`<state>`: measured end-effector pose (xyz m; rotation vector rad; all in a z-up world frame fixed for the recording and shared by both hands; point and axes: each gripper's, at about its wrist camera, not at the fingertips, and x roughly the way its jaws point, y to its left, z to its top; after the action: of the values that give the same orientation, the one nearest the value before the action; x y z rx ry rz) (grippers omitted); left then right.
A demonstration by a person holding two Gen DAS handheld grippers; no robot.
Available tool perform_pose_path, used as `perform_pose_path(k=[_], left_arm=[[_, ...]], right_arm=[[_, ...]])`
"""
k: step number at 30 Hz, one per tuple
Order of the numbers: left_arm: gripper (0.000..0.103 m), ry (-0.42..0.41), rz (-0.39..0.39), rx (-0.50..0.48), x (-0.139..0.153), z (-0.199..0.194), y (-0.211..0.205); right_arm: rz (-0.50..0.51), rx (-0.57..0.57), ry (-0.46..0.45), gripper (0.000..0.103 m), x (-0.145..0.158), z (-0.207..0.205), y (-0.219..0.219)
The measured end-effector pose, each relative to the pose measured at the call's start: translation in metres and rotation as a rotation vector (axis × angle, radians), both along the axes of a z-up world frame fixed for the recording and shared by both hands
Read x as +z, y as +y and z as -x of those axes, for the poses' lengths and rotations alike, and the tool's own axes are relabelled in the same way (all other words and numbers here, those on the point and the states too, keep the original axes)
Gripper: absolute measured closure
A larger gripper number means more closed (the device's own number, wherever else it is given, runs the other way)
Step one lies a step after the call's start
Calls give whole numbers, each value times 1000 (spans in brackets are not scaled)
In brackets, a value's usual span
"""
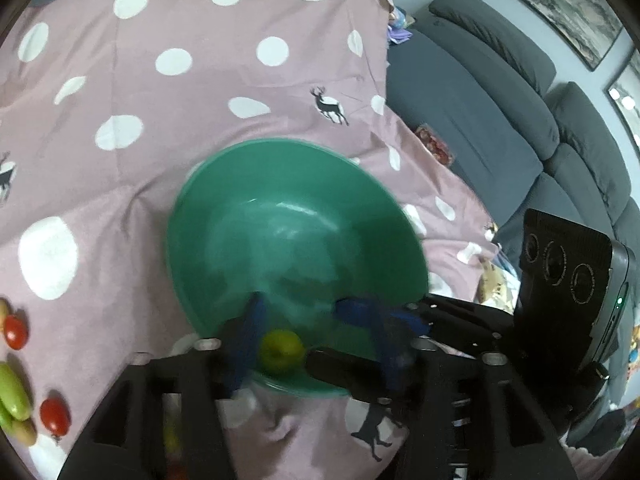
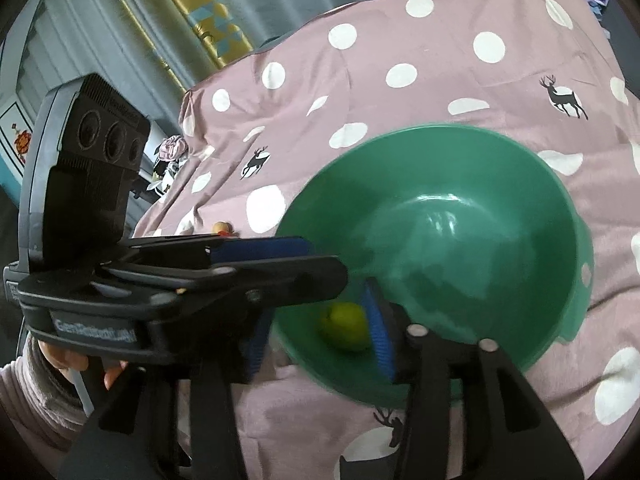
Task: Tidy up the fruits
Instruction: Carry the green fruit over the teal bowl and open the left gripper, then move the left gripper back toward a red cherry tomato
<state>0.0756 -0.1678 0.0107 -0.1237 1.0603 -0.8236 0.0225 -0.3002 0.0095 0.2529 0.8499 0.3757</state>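
A green bowl [image 1: 296, 216] sits on a pink polka-dot cloth [image 1: 160, 92]; it also shows in the right wrist view [image 2: 480, 232]. A small green fruit [image 1: 281, 350] lies inside the bowl near its close rim, also seen in the right wrist view [image 2: 346, 326]. My left gripper [image 1: 316, 336] is open over the bowl's near rim, the fruit loose between its blue fingers. My right gripper [image 2: 320, 328] is open, its fingers either side of the bowl's near rim, with the fruit between them. The left gripper's body [image 2: 180, 276] crosses the right view.
Red cherry tomatoes [image 1: 16, 332] and green fruits [image 1: 14, 396] lie on the cloth at the far left. A grey sofa [image 1: 500, 120] stands to the right of the table. The right gripper's camera block [image 1: 568, 280] is at the right.
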Motion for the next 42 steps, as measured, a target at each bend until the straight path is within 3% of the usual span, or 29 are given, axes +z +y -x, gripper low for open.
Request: perform_pose_path(k=[2,7,13,22,30,35,42], left_arm=[[24,-10,11,27,4,1,10],[23,-52,22,110,19,5,48],[20,-116,-30,278,28,22,120],[20,-35,-93,448,-6,58,197],[20,5,-102,458,-25,85,211],[20,-18,-169,439,-32,93,203],[20,-31,-133,367,-37,101,193]], right_arm=[[1,-6,-7,52,2,3,0],[4,-19,-30,47,12,14,1],[15,30,-56,45,19,28,14],[33,129,-20,44,12,38,50],[78,210,24,44,0,44,82],[118,241,44,44,-8,46,99],[151,278,79,45,-19,46,116]])
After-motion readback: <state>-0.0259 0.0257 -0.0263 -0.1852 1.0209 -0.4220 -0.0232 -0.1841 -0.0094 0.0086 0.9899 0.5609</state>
